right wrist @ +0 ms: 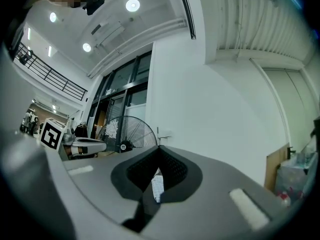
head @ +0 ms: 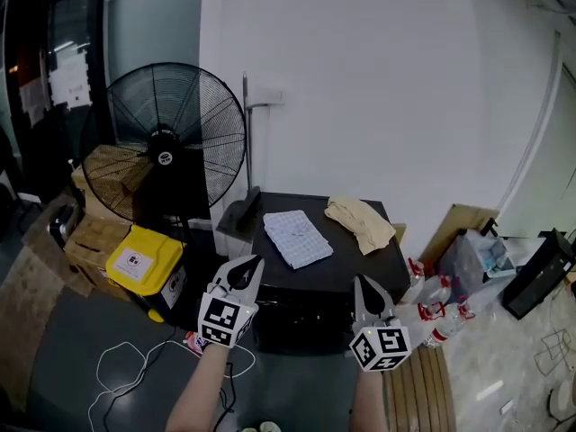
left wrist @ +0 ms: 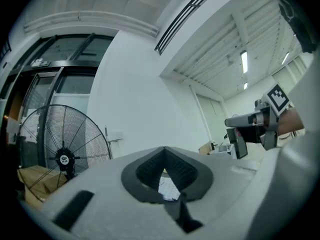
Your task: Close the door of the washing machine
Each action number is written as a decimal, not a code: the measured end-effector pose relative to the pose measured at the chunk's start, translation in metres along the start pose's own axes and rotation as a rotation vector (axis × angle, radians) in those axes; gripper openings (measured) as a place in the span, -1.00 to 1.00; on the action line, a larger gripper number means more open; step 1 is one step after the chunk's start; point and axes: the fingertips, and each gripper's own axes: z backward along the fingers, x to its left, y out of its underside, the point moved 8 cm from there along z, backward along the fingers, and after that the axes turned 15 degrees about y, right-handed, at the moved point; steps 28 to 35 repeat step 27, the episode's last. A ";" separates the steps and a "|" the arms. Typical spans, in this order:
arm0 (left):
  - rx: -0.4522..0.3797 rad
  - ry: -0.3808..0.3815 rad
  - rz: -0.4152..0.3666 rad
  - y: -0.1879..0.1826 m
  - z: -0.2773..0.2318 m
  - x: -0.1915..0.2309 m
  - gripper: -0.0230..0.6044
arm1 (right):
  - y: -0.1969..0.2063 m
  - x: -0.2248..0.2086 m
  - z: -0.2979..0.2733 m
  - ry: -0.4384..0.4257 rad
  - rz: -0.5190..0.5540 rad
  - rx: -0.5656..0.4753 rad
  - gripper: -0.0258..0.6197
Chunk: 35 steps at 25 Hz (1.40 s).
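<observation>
The washing machine [head: 346, 261] is a black box against the white wall, seen from above in the head view. Its dark front [head: 306, 320] faces me, and I cannot make out its door. A folded blue checked cloth [head: 298, 237] and a beige cloth [head: 360, 223] lie on its top. My left gripper [head: 251, 262] hovers shut and empty over the machine's front left corner. My right gripper [head: 359, 282] is shut and empty over the front right. In the left gripper view the left gripper [left wrist: 164, 150] shows its jaws meeting at the tip, as does the right gripper [right wrist: 159, 149] in its own view.
A large black standing fan [head: 166, 147] is left of the machine. Below it sit a yellow box [head: 144, 261] and cardboard boxes [head: 97, 234]. White cables [head: 126, 367] lie on the floor at left. Water bottles [head: 434, 300], a wooden board [head: 461, 226] and bags crowd the right.
</observation>
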 end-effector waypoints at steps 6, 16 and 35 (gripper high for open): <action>0.009 -0.006 0.007 0.001 0.003 0.001 -0.93 | 0.000 0.004 -0.002 -0.008 0.014 0.009 -0.89; 0.026 -0.008 0.015 0.008 0.010 -0.007 -0.93 | 0.007 0.009 0.001 -0.036 0.008 0.030 -0.89; 0.031 0.001 0.017 0.007 0.016 -0.014 -0.93 | 0.007 0.013 0.008 -0.044 0.009 0.040 -0.89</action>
